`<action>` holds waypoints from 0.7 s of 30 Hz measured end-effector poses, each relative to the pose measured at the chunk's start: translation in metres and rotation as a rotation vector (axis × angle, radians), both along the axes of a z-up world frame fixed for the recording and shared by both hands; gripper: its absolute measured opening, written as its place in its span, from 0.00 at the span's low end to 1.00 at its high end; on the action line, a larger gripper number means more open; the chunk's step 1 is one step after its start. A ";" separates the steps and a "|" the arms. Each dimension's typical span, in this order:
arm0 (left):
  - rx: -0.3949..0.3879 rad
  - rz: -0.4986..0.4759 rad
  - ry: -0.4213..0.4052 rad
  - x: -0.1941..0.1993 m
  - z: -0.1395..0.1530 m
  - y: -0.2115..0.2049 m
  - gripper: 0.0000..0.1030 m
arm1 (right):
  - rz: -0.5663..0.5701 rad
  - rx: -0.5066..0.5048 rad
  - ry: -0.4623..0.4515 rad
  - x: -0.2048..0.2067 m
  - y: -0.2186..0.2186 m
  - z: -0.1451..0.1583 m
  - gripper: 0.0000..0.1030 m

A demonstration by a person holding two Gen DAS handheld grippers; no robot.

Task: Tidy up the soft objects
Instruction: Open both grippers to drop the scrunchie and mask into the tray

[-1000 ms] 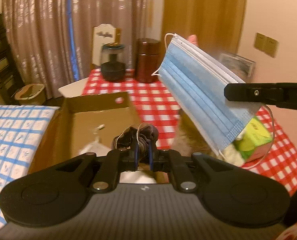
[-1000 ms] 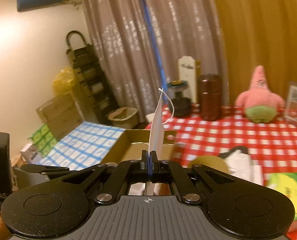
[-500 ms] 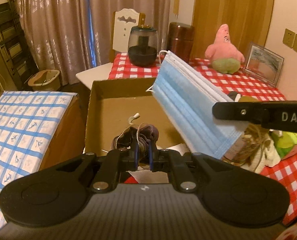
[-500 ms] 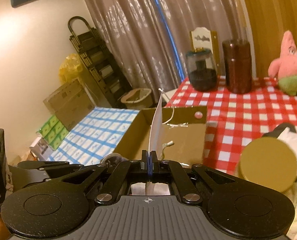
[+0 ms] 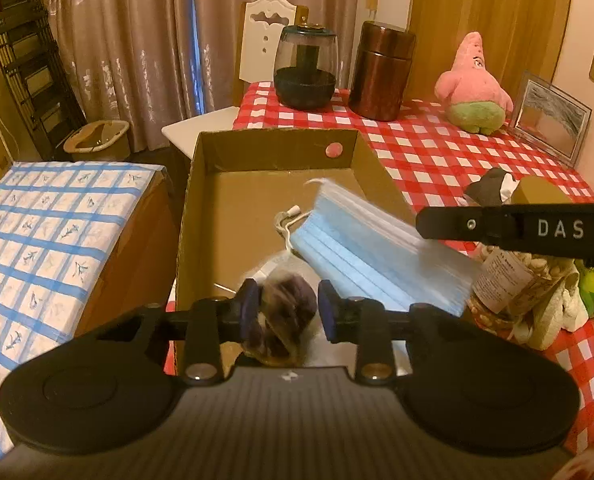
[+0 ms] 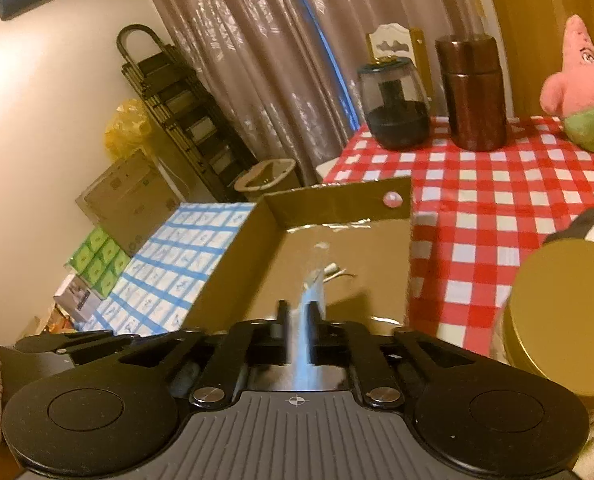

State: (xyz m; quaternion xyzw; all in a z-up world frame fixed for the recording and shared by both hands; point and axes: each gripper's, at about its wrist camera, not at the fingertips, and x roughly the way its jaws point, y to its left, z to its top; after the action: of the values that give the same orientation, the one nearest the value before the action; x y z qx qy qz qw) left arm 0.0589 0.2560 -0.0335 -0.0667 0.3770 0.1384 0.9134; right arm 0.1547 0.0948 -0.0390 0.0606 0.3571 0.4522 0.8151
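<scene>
Left wrist view is showing both tools hanging over an open cardboard box [image 5: 225, 216] at the bench's near corner, so the step in hand looks like the drop: soft things being let go into the box. The left tool [image 5: 284, 306] is opening, its pads standing clear on either side of a dark purplish bundle [image 5: 287, 312], blurred and apparently already slipping free, too smeared to name. The right tool [image 6: 299, 320] is opening as well, with the blue face mask [image 5: 369, 256] passing between its jaws; in the right wrist view the mask is showing edge-on as a pale blur [image 6: 309, 312] and no pad appears to be pressing on it. From the left, the mask is slanting down over the box's right half, its ear loop [image 5: 287, 220] dangling above the box floor.

The next move, as I judge it, is calling for both tools to be spreading fully and then lifting straight up, so that neither thing is dragged back out by a loop or a thread.

The box's right wall [image 5: 381, 176] is running close beside the mask, and the mask's lower corner may be overhanging that rim, so it could be landing half outside. To the right a gold-lidded jar [image 6: 565, 320] is standing near the right tool, crowding that side. Farther along the box the floor is lying bare, and the far wall [image 5: 273, 148] is standing well apart from both tools.
</scene>
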 end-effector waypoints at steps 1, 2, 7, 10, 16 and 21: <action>-0.004 0.001 0.001 0.000 -0.001 0.000 0.28 | -0.003 0.002 0.002 -0.001 -0.002 -0.001 0.37; -0.007 0.002 0.003 -0.001 -0.001 0.001 0.28 | -0.006 0.007 0.002 -0.001 -0.006 -0.001 0.40; -0.014 0.015 0.003 -0.009 0.001 -0.001 0.28 | -0.012 -0.012 -0.032 -0.012 -0.019 0.007 0.41; -0.019 0.015 -0.002 -0.014 0.005 -0.006 0.28 | -0.026 -0.025 -0.058 -0.021 -0.030 0.014 0.41; -0.043 0.008 -0.010 -0.025 0.014 -0.025 0.30 | -0.072 -0.063 -0.106 -0.046 -0.063 0.026 0.41; -0.065 -0.005 -0.009 -0.035 0.023 -0.047 0.33 | -0.125 -0.085 -0.121 -0.061 -0.097 0.035 0.41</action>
State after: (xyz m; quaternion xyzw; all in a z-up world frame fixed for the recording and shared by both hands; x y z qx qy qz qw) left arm 0.0238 0.2092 -0.0106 -0.0962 0.3775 0.1233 0.9127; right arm 0.0935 -0.0025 -0.0045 0.0209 0.3216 0.3879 0.8635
